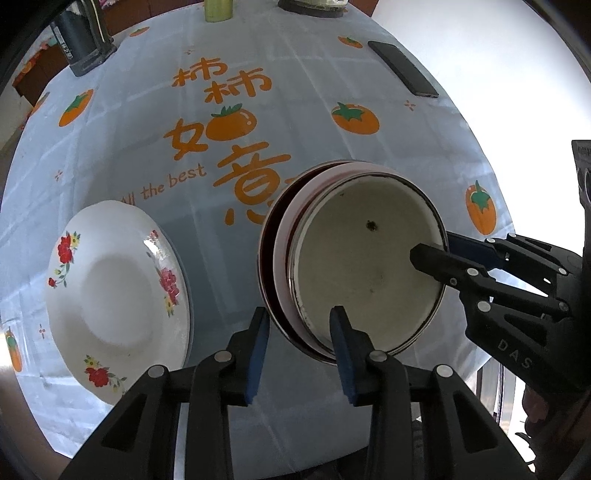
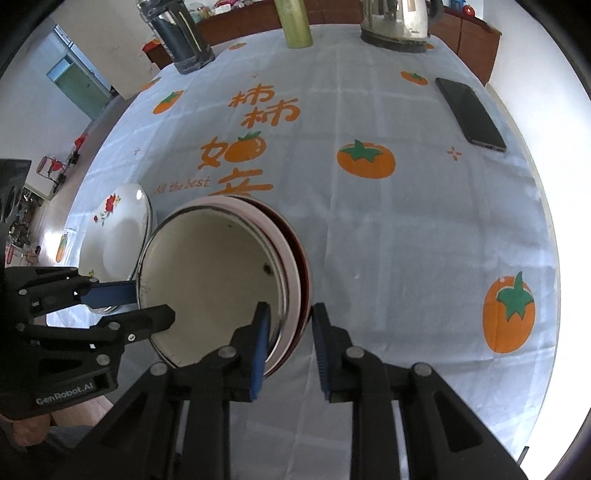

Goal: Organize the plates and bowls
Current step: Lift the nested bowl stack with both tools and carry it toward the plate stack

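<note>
A stack of nested bowls (image 1: 362, 266), cream inside with pink and dark red rims, sits on the tablecloth. It also shows in the right wrist view (image 2: 214, 280). My left gripper (image 1: 299, 343) is open, its fingers straddling the stack's near-left rim. My right gripper (image 2: 290, 336) is open, its fingers straddling the stack's right rim; it shows in the left wrist view (image 1: 439, 251) with one finger inside the bowl and one outside. A white plate with red flowers (image 1: 110, 295) lies left of the stack, also in the right wrist view (image 2: 118, 229).
A black phone (image 2: 471, 112) lies at the far right of the table. A steel kettle (image 2: 399, 22), a green bottle (image 2: 293, 22) and a dark glass jar (image 2: 181, 37) stand along the far edge. The table's right edge (image 2: 539, 206) is near.
</note>
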Tool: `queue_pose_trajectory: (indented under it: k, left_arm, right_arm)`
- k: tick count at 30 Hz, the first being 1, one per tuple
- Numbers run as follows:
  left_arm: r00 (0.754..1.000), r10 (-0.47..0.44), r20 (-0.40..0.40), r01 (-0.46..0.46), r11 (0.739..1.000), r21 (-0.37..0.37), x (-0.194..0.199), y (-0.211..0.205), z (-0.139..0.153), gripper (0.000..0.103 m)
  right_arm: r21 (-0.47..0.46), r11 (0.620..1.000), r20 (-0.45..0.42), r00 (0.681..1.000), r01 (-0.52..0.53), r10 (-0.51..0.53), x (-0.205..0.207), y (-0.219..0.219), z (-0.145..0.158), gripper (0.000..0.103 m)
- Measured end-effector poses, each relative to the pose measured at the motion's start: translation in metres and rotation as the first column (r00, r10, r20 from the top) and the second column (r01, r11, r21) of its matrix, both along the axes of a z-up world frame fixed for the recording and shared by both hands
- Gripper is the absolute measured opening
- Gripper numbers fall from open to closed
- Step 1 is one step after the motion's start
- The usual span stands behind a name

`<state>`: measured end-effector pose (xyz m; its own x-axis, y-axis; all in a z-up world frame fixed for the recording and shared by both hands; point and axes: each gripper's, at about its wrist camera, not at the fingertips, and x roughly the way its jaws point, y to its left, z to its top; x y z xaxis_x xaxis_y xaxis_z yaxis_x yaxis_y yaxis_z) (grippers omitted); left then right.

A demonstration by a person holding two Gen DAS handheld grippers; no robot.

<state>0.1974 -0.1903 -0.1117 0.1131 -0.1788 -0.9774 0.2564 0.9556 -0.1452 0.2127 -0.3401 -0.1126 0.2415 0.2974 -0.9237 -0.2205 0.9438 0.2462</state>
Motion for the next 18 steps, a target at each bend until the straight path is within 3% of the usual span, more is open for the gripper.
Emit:
queue_pose_trajectory:
  k: [18]
  left_arm:
    - [0.999,0.018,0.044,-0.017,1.0,-0.012,-0.005,0.018,0.022,0.036]
  right_arm:
    - [-0.039,0.998,0.038,0.998,-0.047,0.048,-0.001,0.023,0.024,0.023]
